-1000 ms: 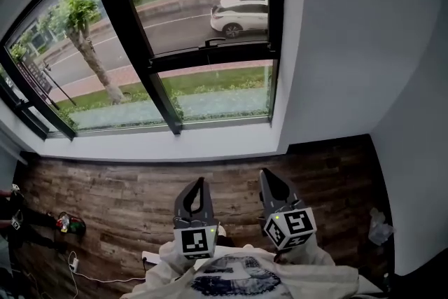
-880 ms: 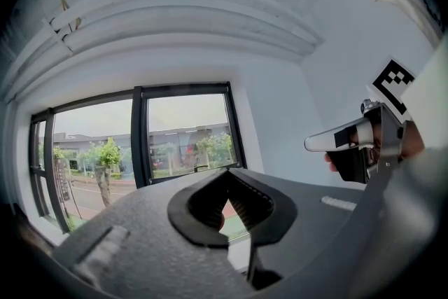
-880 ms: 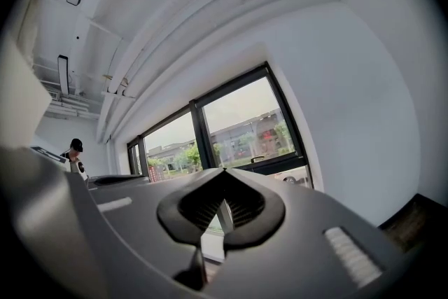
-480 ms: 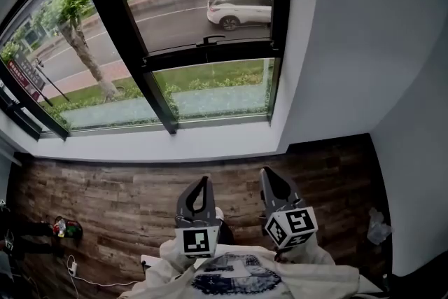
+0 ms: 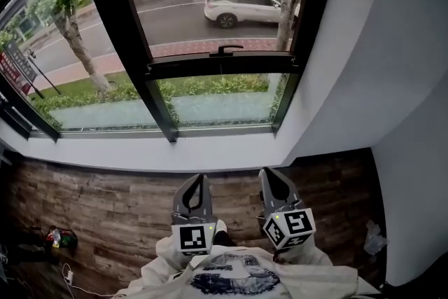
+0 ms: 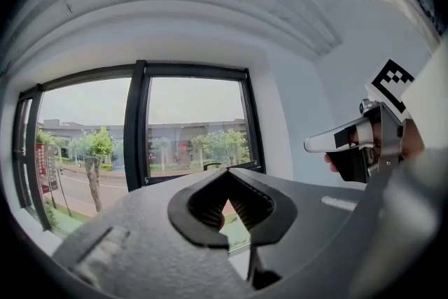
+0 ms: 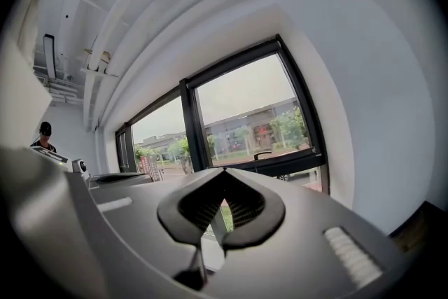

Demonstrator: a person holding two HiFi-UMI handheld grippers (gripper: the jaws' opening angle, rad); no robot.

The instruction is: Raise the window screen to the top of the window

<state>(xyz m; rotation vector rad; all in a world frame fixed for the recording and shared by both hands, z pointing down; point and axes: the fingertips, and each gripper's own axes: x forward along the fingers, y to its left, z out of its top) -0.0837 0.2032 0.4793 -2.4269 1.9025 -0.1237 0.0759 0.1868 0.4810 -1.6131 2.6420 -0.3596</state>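
Observation:
The window's right pane has a black horizontal screen bar (image 5: 222, 65) about a third of the way up, with a small black handle (image 5: 228, 49) on top. That bar and handle (image 6: 210, 166) also show past the jaws in the left gripper view, and the handle (image 7: 262, 154) again in the right gripper view. My left gripper (image 5: 201, 181) and right gripper (image 5: 267, 174) are held side by side over the floor, short of the sill and below the bar. Both point level at the window. Both are shut with nothing between their jaws.
A white sill (image 5: 175, 150) runs under the window, with dark wood floor (image 5: 91, 206) below it. A white wall (image 5: 378, 66) closes the right side. A thick black mullion (image 5: 119, 24) splits the panes. Small items (image 5: 59, 238) and a crumpled bag (image 5: 373, 238) lie on the floor.
The window has grown larger and moved toward the middle of the head view. Both grippers have come closer to the sill together, staying shut and empty.

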